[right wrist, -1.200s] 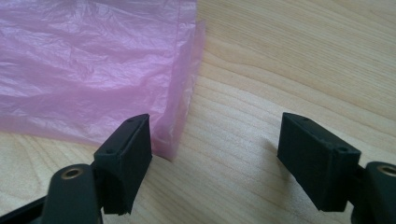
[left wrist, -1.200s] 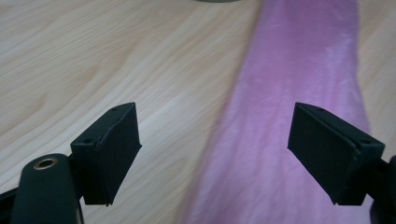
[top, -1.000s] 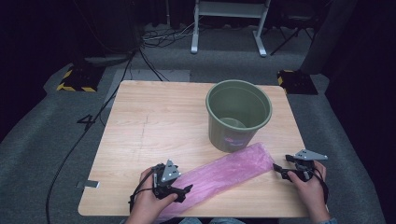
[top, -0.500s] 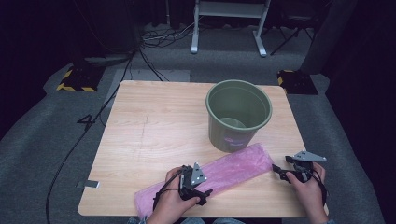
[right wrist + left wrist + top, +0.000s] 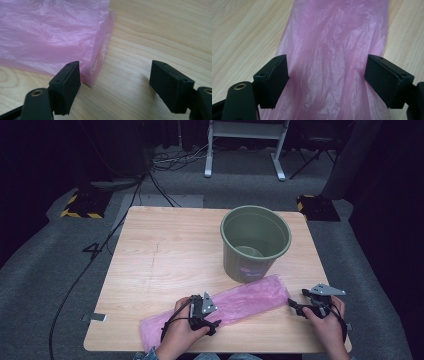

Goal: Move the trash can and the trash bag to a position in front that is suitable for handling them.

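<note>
A pink plastic bag [image 5: 220, 307] lies flat on the table [image 5: 165, 255], just in front of the green bin [image 5: 255, 242]. The left gripper [image 5: 325, 77] straddles the bag's middle with jaws wide apart. The right gripper [image 5: 115, 85] waits at the bag's end nearest the bin, jaws also apart, one jaw at the corner. The step looks like taking hold of the bag; next, both should close on the film. The bin stands close behind.

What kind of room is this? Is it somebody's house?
Probably not a house; it looks like a workshop or test room. A plain wooden table stands on grey carpet, cables trail across the floor, and yellow-and-black striped blocks sit nearby.
</note>
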A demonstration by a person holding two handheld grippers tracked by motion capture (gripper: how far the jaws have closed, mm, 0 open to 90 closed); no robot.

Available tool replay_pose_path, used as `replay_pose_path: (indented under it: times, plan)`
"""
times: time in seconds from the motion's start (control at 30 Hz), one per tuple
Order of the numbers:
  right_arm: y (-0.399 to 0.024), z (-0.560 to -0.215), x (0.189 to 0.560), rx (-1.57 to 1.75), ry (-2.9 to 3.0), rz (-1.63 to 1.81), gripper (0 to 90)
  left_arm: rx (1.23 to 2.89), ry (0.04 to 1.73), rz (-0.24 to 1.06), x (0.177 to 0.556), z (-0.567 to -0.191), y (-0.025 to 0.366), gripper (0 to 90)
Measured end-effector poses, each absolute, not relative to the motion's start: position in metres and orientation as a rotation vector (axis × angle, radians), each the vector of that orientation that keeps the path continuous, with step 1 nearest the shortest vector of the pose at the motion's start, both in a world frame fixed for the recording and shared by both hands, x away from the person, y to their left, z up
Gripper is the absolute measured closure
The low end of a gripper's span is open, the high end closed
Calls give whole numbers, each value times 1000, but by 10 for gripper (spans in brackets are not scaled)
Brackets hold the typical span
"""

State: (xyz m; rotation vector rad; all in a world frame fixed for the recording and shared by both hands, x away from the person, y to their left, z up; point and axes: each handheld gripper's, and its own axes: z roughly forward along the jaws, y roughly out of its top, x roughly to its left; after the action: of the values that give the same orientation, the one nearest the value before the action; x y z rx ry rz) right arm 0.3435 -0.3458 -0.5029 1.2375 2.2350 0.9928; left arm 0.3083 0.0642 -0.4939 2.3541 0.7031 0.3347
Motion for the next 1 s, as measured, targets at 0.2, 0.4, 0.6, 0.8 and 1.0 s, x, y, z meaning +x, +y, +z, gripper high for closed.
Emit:
replay_pose_path:
  times: [0.2,0.4,0.6,0.8,1.0]
  plan:
    - [-331,-501,338,1196,2296,986,247,2393,768,449,314,-488,90,208]
    - [-293,-499,328,1077,2408,999,247,2346,910,500,335,-489,124,212]
    - [-261,-498,320,972,2490,1018,247,2321,1012,595,359,-488,147,241]
    - [-232,-499,313,870,2550,1048,247,2252,1065,633,365,-487,152,249]
    - [-183,-502,290,486,2782,1325,312,2182,1031,563,356,-476,148,246]
